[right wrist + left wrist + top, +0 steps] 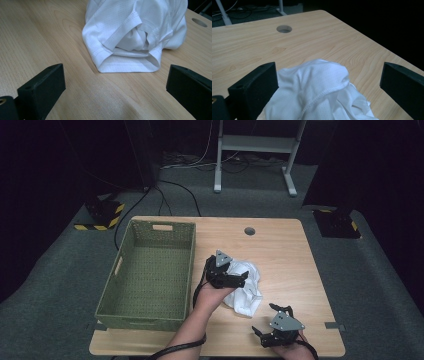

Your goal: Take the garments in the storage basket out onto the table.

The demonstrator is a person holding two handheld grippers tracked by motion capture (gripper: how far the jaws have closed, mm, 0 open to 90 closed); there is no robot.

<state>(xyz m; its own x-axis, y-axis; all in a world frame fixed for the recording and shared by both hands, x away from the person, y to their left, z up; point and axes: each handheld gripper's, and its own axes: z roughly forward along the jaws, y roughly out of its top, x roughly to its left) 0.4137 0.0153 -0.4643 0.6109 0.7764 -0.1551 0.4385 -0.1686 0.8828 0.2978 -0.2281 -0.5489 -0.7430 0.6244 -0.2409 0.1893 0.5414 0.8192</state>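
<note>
Both tongs are released right now. The left tongs (pixel 244 278) hang over the crumpled white shirt (pixel 246 290) mid-tabletop (pixel 280 250), right beside the green basket (pixel 150 312); the right tongs (pixel 262 332) wait nearby. Risk, I'd guess: pinching one loose fold, so the rest drags or slips free.

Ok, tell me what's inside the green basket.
The green basket looks empty: the high view shows its bare woven floor and nothing lying on it. The strip of floor just behind the near wall is hidden by that wall. The white garment lies outside it, on the table.
</note>
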